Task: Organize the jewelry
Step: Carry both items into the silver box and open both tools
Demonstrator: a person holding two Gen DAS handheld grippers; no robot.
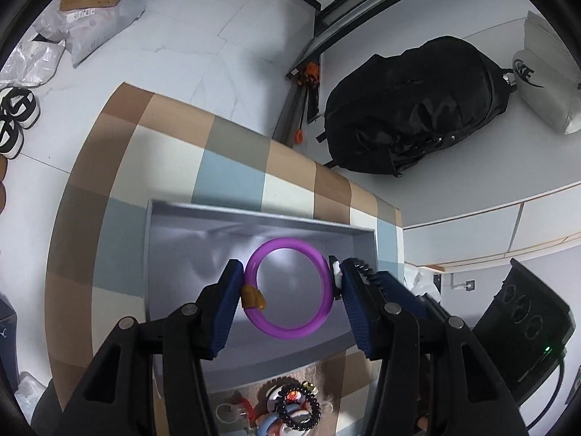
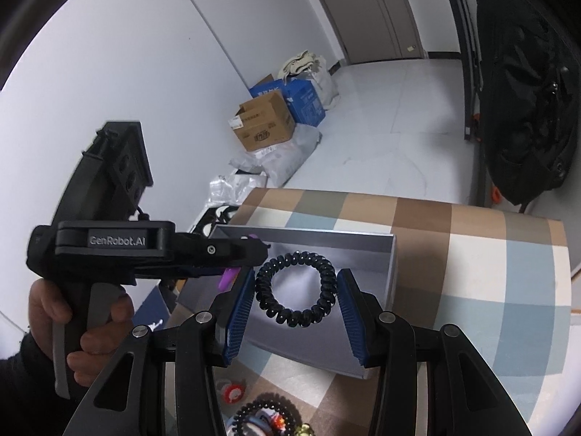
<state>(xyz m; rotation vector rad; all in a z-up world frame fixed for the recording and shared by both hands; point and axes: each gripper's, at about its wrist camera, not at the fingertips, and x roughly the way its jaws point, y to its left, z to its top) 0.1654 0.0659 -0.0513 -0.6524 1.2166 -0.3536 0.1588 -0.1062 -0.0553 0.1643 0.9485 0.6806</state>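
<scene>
My left gripper [image 1: 288,283] is shut on a purple bangle [image 1: 290,321] with an amber clasp, held over the grey tray [image 1: 254,218]. My right gripper [image 2: 296,290] is shut on a black coiled hair tie [image 2: 295,318], held over the same grey tray [image 2: 312,241]. The left gripper [image 2: 259,249] shows in the right wrist view, with a bit of the purple bangle [image 2: 228,278] under it. A pile of jewelry [image 1: 290,410] lies on the checked cloth in front of the tray; it also shows in the right wrist view [image 2: 261,418].
The tray sits on a checked cloth [image 1: 232,160] over a low table. A black backpack [image 1: 410,109] and a grey bag [image 1: 548,83] lie beyond it. Boxes [image 2: 265,121] and plastic bags stand by the wall. Shoes [image 1: 14,116] lie on the floor.
</scene>
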